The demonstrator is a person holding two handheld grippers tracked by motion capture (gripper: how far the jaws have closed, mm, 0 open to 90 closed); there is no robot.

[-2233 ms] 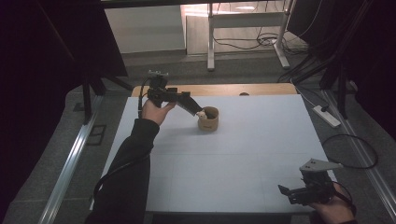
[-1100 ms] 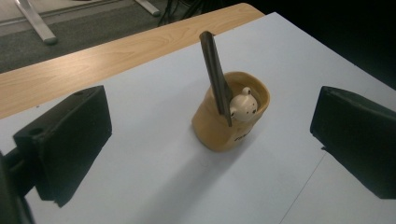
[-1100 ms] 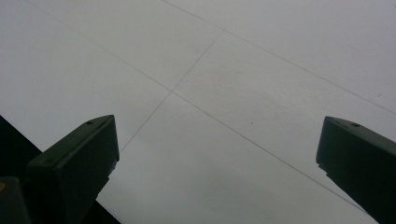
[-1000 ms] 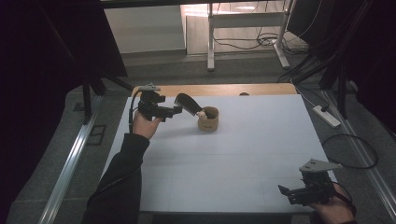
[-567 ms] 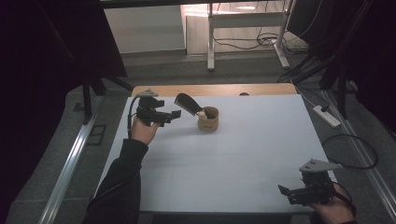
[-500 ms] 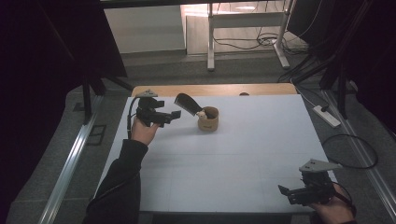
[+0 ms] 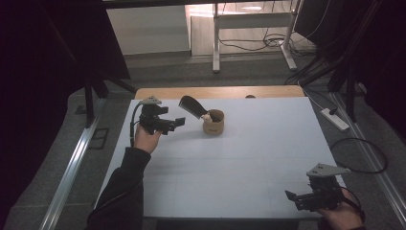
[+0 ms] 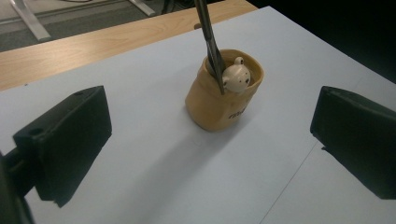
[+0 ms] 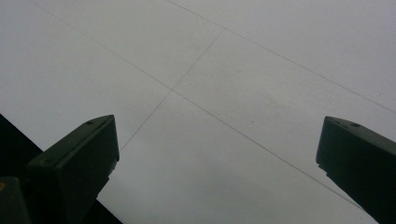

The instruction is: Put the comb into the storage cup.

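A small tan cup (image 7: 213, 122) stands upright on the white table (image 7: 249, 158), toward the far edge at about eleven o'clock from the table's middle. Its soft-looking wall bulges slightly and carries dark lettering low on one side. A little cream bear figure (image 8: 236, 78) with dark dots for a face peeks over the rim. A dark, flat-bladed utensil (image 7: 192, 106) stands in the cup, leaning out toward ten o'clock.

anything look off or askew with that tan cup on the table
The tan cup looks lopsided, its wall bulging and squashed rather than straight, though it stands upright. A black-headed utensil leans out of it toward the left gripper, beside a small bear figure. Nothing looks spilled.
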